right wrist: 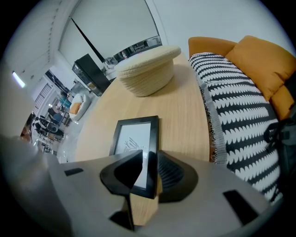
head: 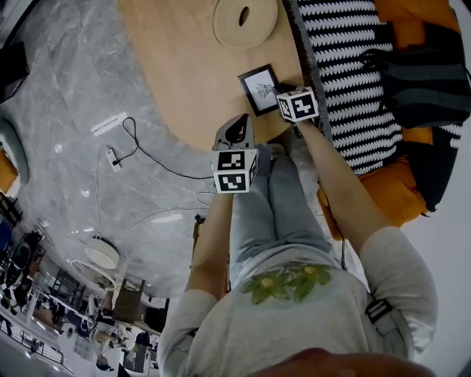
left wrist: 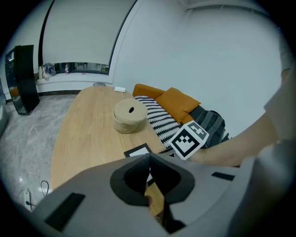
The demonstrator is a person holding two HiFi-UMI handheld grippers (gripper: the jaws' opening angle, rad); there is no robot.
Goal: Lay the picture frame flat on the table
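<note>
A small black picture frame [head: 258,89] with a white print sits near the right edge of the round wooden table [head: 184,66]; its face looks up, and whether it rests fully flat is unclear. My right gripper [head: 282,90] is at its near right corner. In the right gripper view the frame's [right wrist: 135,146] right rail fills the narrow gap of the right gripper [right wrist: 149,163], which is shut on it. My left gripper [head: 237,127] hovers over the table's near edge, apart from the frame. The left gripper [left wrist: 148,159] is shut and empty, with the frame [left wrist: 138,150] beyond its tips.
A round woven basket [head: 245,19] stands farther along the table. A black-and-white striped throw [head: 346,74] and orange cushions [head: 412,22] lie on the sofa right of the table. A power strip [head: 112,157] and cables are on the marble floor to the left.
</note>
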